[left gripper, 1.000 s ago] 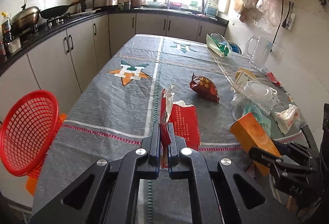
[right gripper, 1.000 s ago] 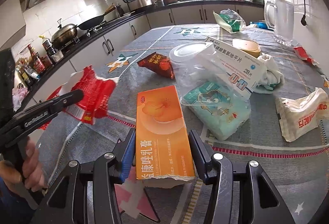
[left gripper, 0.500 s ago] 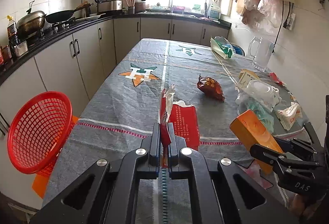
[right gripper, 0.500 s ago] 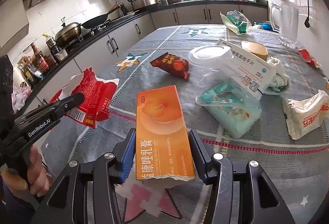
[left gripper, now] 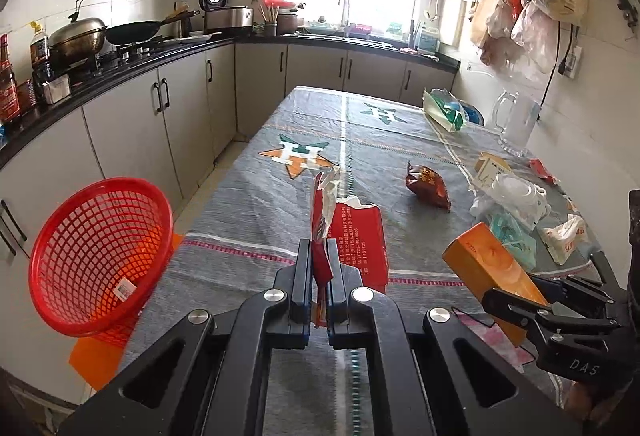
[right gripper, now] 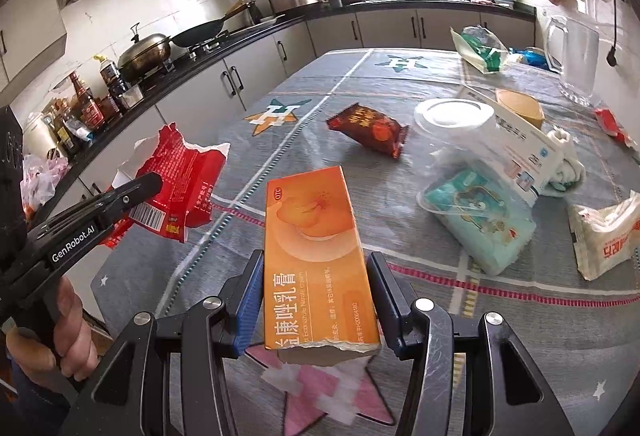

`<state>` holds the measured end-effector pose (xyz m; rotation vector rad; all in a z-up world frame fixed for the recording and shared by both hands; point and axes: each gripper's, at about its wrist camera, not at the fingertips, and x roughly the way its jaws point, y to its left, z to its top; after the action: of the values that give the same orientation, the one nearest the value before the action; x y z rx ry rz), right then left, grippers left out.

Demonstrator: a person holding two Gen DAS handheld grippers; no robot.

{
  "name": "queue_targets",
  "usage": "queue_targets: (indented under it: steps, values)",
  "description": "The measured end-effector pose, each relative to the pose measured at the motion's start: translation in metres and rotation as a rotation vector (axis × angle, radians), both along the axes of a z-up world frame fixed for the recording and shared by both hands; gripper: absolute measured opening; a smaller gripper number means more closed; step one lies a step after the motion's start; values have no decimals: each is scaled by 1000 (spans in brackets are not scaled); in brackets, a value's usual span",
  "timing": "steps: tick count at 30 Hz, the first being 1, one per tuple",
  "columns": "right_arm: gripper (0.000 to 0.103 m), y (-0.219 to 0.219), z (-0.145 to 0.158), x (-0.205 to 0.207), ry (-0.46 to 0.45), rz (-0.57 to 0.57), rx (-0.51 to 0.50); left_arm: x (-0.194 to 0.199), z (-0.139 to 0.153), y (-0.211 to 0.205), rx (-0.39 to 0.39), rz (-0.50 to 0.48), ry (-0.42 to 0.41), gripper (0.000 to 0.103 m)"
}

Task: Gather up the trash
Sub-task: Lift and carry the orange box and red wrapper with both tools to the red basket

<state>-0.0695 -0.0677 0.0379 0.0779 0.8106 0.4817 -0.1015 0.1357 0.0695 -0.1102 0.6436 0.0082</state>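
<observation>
Two hand-held grippers are seen above a long desk (left gripper: 256,204) covered with a grey cloth printed with stars. The left hand-held gripper (left gripper: 319,272) is clamped tight on one torn red wrapper (left gripper: 360,232), whose ragged white inner edge stands up above the fingers; in the right wrist view the same red wrapper (right gripper: 180,176) is seen hanging from that gripper at the left, off the desk's near left edge, with a barcode on its lower part. The right hand-held gripper (right gripper: 316,300) is closed on one orange box (right gripper: 316,248), a flat carton with white lettering and a torn near end, held clear of the desk at the near right.

One red mesh basket (left gripper: 96,256) is tilted beside the desk at the near left, its mouth turned toward the desk.

Left lying on the desk are counted: one dark red snack packet (right gripper: 366,128) near the middle, one pale teal pack (right gripper: 480,212) in clear plastic on the right, one white and blue box (right gripper: 520,140) leaning behind it, one white wipes packet (right gripper: 604,232) at the far right edge of the view, and one green and clear bag (right gripper: 480,52) at the far end. One glass jug (left gripper: 516,124) is stood by the right wall.
</observation>
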Motion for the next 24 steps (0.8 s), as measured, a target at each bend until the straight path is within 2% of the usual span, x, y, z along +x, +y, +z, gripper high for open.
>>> queue_targets:
  steps: [24]
  values:
    - [55,93,21,-1,-25,162,-69,-25,13,84,-75,149,-58,5]
